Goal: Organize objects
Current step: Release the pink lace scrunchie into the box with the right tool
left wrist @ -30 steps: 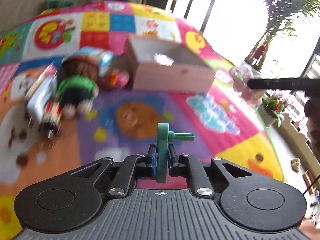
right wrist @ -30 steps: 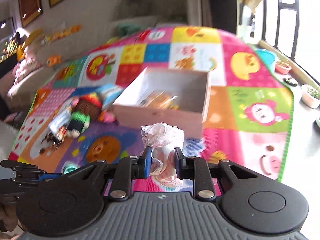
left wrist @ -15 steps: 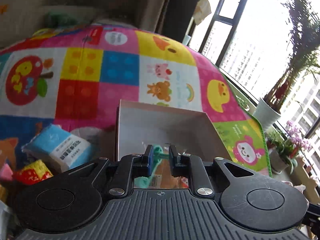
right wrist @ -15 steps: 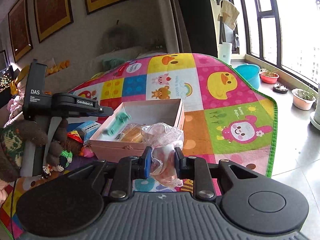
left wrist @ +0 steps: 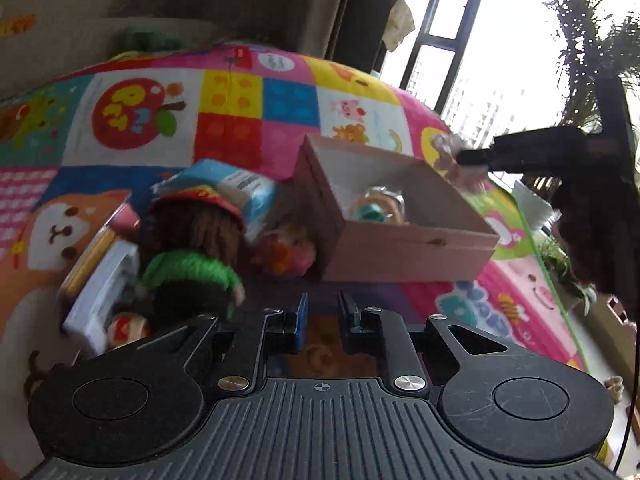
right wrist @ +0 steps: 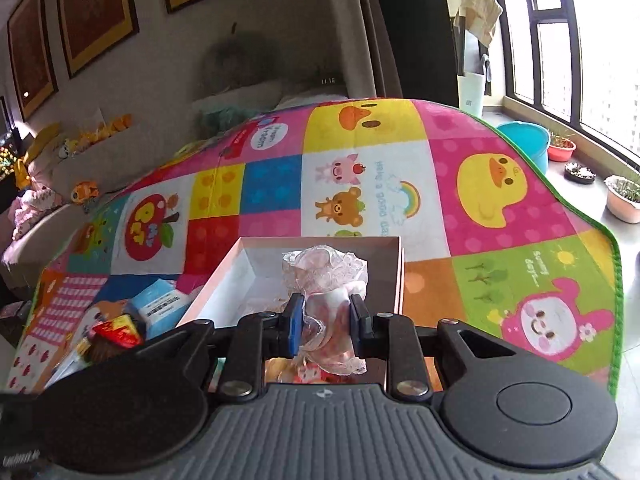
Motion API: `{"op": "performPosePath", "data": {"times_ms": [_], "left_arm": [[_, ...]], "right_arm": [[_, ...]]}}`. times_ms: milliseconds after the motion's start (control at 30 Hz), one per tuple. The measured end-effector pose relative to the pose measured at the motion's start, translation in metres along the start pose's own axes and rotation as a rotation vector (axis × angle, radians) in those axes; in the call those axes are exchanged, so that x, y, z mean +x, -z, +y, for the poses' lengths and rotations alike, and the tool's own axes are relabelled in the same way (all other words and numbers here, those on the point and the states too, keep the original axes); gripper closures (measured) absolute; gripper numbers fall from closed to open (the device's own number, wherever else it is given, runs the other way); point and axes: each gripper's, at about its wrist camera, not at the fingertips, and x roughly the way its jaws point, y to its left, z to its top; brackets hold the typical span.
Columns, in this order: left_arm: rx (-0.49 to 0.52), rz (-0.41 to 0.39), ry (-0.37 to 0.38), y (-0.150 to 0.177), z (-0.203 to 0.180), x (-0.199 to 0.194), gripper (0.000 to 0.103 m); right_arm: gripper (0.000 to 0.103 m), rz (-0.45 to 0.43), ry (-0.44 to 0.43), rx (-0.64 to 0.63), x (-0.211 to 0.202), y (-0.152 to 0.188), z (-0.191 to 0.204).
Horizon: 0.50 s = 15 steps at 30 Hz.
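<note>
Left gripper (left wrist: 320, 322) is sitting low over the play mat (left wrist: 232, 120), fingers spread apart with nothing between them, only mat showing through the gap. It is pointing at the near wall of the pink box (left wrist: 404, 254), close to the box's near left corner.

Right gripper (right wrist: 326, 322) is hanging above the box (right wrist: 248, 264), jaws clamped on a lace-trimmed pink cloth bundle (right wrist: 326, 276). The bundle is sticking up past the fingertips and drooping below them, over the box's near right part. In the left wrist view the right gripper (left wrist: 460, 156) is reaching in from the right, with the bundle (left wrist: 448, 152) at the box's far right corner, above the rim.

The box is lying open on the mat, roughly mid-mat. A green toy (left wrist: 370, 212) and a clear wrapped item are lying inside it, near the middle; the floor by the far left wall is showing bare white.

A clutter pile is crowding the box's left side: a knitted doll with a green sweater (left wrist: 188, 268), a blue tissue pack (left wrist: 244, 188), a pink-orange soft toy (left wrist: 286, 252) touching the box's left wall, and a white flat box (left wrist: 100, 292) toward the mat's left edge.

Mat right of the box is running open to the green-trimmed edge (right wrist: 576, 208), then bare floor with plant pots (right wrist: 624, 196) by the window. Mat beyond the box is also open.
</note>
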Motion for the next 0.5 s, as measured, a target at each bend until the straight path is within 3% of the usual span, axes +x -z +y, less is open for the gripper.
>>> {"op": "performPosePath", "data": {"times_ms": [200,267,300,433,500], "left_arm": [[-0.125,-0.033,-0.042,-0.001,0.043,-0.02,0.085],[-0.163,-0.059,-0.051,-0.004,0.056,-0.025,0.085],[-0.163,-0.069,-0.059,-0.003,0.06,-0.027,0.085],[-0.156,-0.106,-0.094,0.005,0.071,-0.033,0.085],[-0.166,-0.129,-0.109,0.009,0.077,-0.04,0.085]], "right_arm": [[0.077,0.193,0.121,0.008,0.112,-0.03,0.008],[0.051,0.263,0.152,0.03,0.131,-0.027,0.01],[0.029,0.281,0.166,0.03,0.135,-0.025,0.013],[0.025,0.22,0.209,-0.088,0.117,-0.023,0.04],[0.022,0.177,0.165,-0.153,0.098,-0.031,0.062]]}}
